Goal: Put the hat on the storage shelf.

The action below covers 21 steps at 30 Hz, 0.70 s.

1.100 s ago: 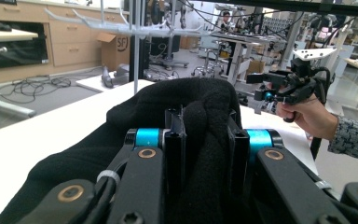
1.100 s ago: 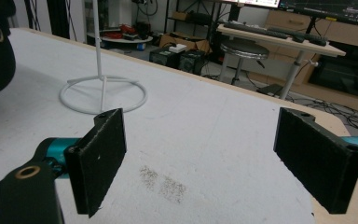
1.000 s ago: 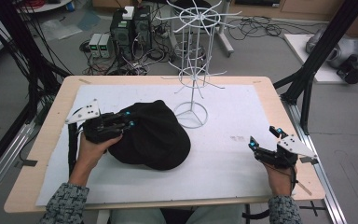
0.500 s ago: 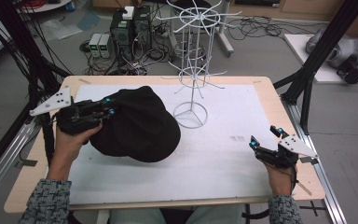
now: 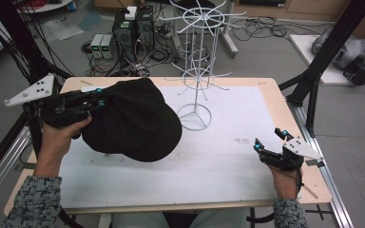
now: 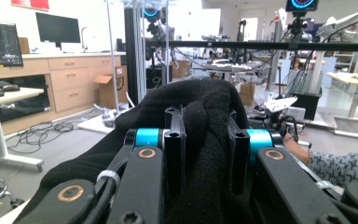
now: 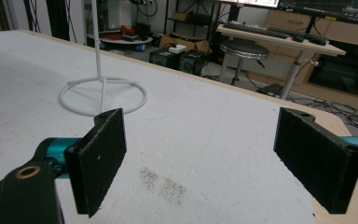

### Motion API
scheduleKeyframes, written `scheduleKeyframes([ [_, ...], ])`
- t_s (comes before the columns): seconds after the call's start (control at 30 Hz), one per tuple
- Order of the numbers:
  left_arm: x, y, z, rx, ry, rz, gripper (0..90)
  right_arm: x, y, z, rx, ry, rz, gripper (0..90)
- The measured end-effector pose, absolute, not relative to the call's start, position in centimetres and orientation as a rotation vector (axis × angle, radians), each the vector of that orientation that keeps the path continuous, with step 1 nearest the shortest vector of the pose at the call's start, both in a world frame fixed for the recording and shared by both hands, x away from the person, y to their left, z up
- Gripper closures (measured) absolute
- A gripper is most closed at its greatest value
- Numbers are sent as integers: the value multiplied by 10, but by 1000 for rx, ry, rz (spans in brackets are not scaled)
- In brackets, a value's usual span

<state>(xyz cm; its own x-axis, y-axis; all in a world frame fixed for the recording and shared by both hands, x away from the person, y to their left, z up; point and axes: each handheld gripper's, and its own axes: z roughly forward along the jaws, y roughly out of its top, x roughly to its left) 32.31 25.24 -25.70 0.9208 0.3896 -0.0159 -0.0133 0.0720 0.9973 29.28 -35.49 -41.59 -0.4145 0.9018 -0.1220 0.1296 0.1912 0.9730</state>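
A black cap [image 5: 132,121] hangs lifted off the white table mat [image 5: 228,152] at the left, its brim drooping toward the mat. My left gripper [image 5: 99,96] is shut on the cap's rim; in the left gripper view the black fabric [image 6: 205,135] is bunched between the two jaws. A white wire hat stand [image 5: 196,61] rises at the middle back, its ring base [image 7: 103,97] resting on the mat. My right gripper [image 5: 268,139] rests low at the right front, jaws wide open with nothing between them [image 7: 205,163].
The wooden table edge [image 5: 266,81] frames the mat. Black frame posts [image 5: 313,71] stand at the right and left. Computers and cables [image 5: 128,33] lie on the floor behind the table.
My left gripper has lifted the cap up and to the left, off the mat. The right gripper has stayed where it was.
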Motion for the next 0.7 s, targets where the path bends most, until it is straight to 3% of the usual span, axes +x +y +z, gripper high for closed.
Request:
scheduleKeyframes([
  [0.7,333,276,-208,1347,245,302,748,293,-355,-416,986,1710,1302,160],
])
